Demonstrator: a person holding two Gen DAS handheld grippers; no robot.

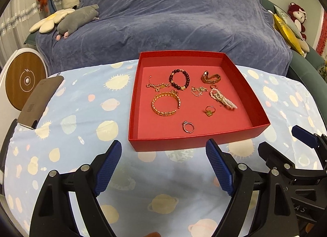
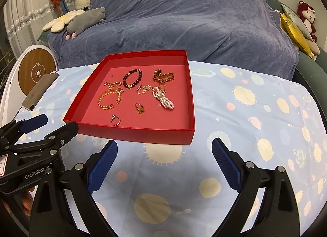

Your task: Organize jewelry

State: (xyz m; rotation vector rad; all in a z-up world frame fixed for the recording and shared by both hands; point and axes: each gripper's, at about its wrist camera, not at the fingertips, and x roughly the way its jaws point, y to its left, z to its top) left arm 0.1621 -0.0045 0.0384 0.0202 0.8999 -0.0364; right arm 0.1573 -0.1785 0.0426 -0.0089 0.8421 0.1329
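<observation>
Left wrist view: a red tray [image 1: 243,85] sits on the planet-print tablecloth [image 1: 81,114], holding a dark bead bracelet [image 1: 179,79], gold bangle [image 1: 166,103] and silver ring [image 1: 188,127]. The pearl piece [image 1: 223,99] lies diagonally — its clasp is unclear. The left gripper [image 1: 163,159] has its fingers spread, empty.

Right wrist view: the right gripper [image 2: 164,160] is likewise spread; the left gripper partly covers the tray's near-left corner.

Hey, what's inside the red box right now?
The red box holds a gold bangle, dark bead bracelet, gold watch, pearl piece, two thin chains, and two rings. Anything beneath the pearl piece is hidden.
</observation>
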